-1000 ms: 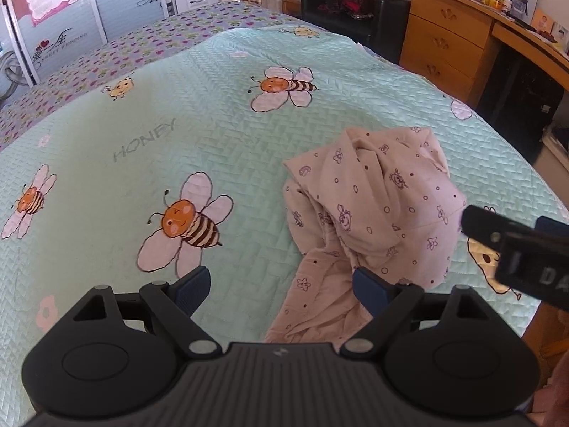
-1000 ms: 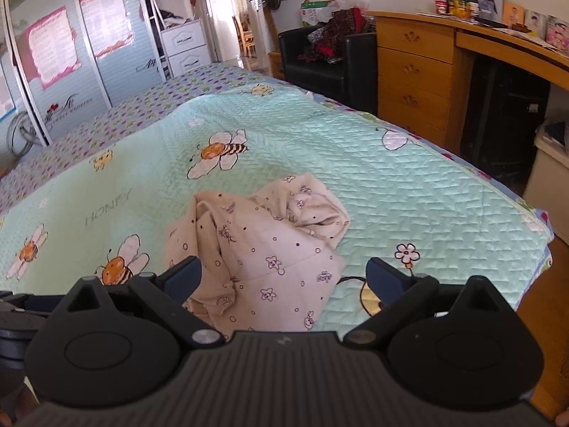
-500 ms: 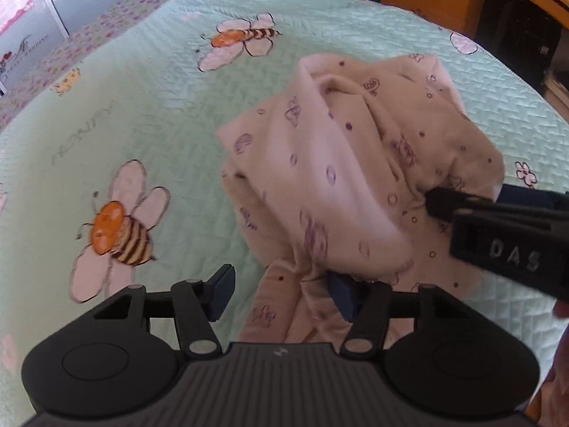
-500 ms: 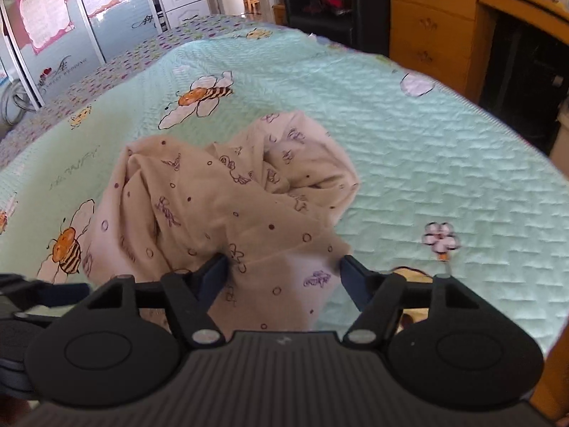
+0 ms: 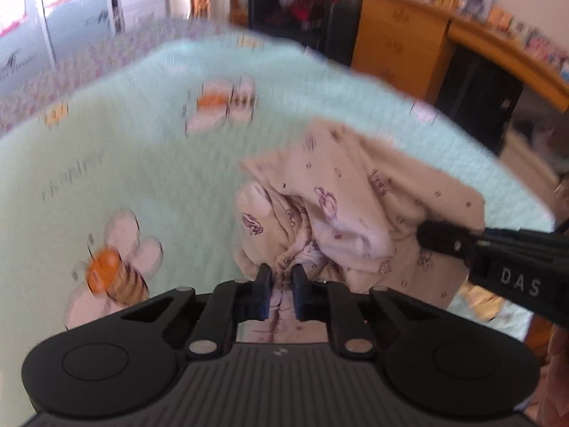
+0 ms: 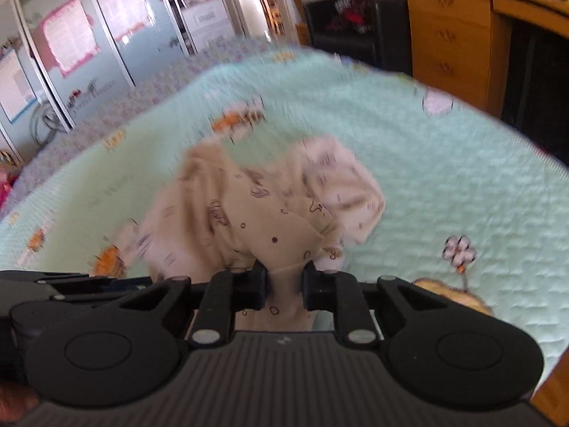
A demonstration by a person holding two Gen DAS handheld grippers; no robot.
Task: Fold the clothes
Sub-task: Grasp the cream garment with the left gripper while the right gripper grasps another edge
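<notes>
**Both grippers closing on the crumpled garment**

The pink printed garment [image 5: 355,213] is seen bunched in a heap at centre right of the left wrist view, resting on the mint bee-patterned bedspread [image 5: 160,178]. The left gripper [image 5: 282,286] is placed at the lower centre of the frame, its jaws closing with a fold of the cloth caught between them. In the right wrist view the right gripper [image 6: 283,284] is likewise closing, and a strip of the garment [image 6: 270,213] is pinched between its pads at lower centre.

The step in hand is judged to be the first grasp, taken before anything is spread or folded. The next move is thought to call for both grips to be lifted and drawn apart, so that the heap is opened flat on the bedspread.

The letters "DAS" are read on the right gripper's side, at the right edge of the left wrist view. A grey word printed on the bedspread at left is blurred and cannot be made out.
</notes>
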